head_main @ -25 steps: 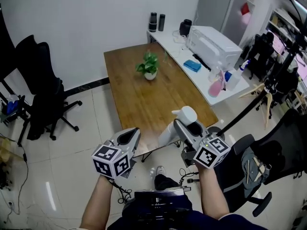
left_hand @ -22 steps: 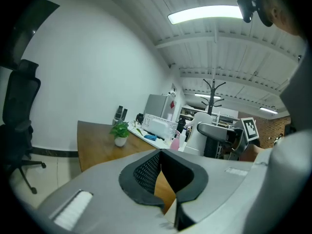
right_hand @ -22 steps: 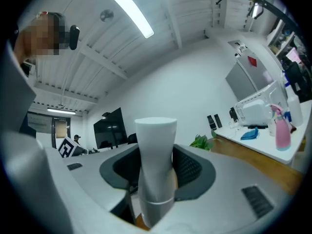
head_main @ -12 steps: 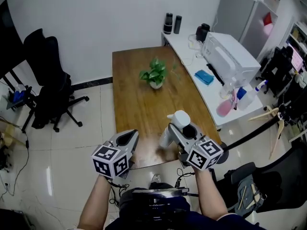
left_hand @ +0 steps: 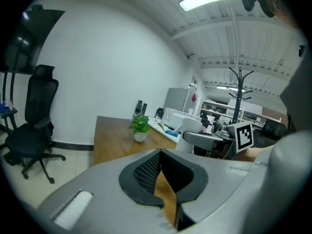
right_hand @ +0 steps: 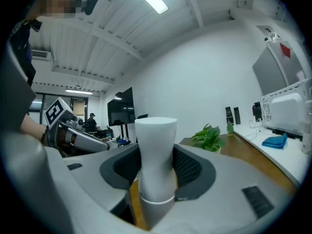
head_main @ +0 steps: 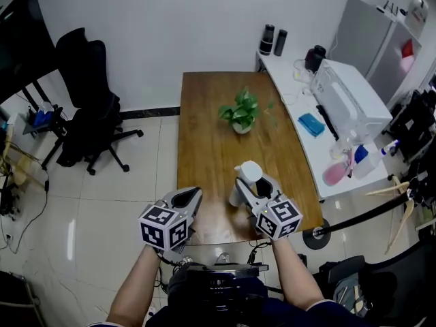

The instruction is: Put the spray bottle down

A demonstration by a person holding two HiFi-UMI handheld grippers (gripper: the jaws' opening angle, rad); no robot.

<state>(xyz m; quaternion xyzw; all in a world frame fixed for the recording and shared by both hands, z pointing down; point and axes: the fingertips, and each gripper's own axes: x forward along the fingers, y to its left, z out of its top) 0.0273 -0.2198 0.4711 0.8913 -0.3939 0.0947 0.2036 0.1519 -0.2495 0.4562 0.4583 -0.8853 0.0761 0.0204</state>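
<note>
My right gripper (head_main: 248,188) is shut on a white spray bottle (head_main: 246,176), held upright over the near right part of the wooden table (head_main: 211,148). In the right gripper view the bottle's neck (right_hand: 156,160) stands between the black pads (right_hand: 190,167), which press on both its sides. I cannot tell whether its base touches the table. My left gripper (head_main: 187,197) hovers at the table's near edge, left of the bottle, with its jaws shut on nothing. The left gripper view shows the bottle (left_hand: 191,129) off to the right.
A small potted plant (head_main: 240,112) stands mid-table. A white side desk (head_main: 300,90) on the right carries a printer (head_main: 347,101), a blue cloth (head_main: 311,124) and a pink bottle (head_main: 335,174). Black office chairs (head_main: 88,114) stand at the left.
Both grippers have moved forward to the table's near edge. The right one has carried the spray bottle down and over the tabletop. Its grip looks the same.
</note>
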